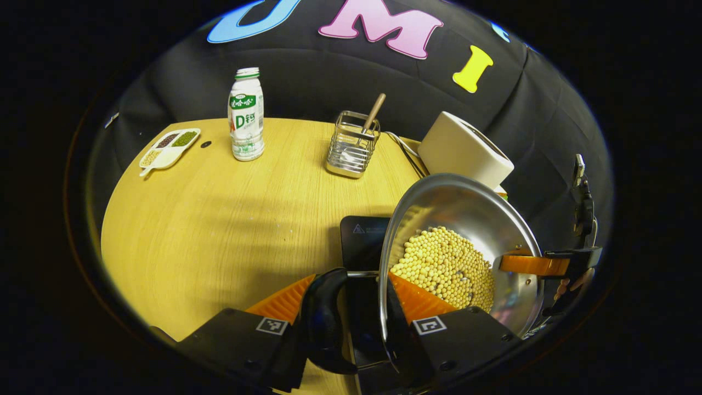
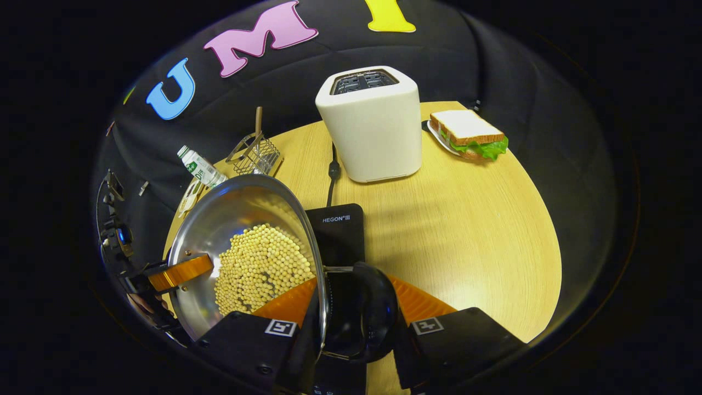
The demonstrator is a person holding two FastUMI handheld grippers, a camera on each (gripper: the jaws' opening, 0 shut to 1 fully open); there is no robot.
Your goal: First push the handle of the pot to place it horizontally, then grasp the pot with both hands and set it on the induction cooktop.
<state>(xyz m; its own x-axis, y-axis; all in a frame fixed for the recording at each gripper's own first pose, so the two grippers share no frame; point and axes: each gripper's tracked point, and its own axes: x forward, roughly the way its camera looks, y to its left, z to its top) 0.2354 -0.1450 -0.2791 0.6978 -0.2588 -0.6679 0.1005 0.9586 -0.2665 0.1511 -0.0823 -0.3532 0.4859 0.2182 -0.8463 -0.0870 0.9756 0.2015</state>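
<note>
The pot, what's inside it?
The pot holds a heap of small pale round beans piled toward one side, with bare shiny metal beside them. Whatever lies beneath the heap is covered.

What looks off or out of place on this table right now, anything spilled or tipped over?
Nothing is spilled. The pot is held between both grippers above the induction cooktop, and its beans are heaped toward one side, which suggests a tilt. The bottle, toaster and sandwich look undisturbed.

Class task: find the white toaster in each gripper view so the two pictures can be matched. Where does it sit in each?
Left gripper view: toaster upper right, behind the pot's rim.
Right gripper view: toaster upper centre, standing behind the induction cooktop.
Shared landmark: the wire utensil holder.
</note>
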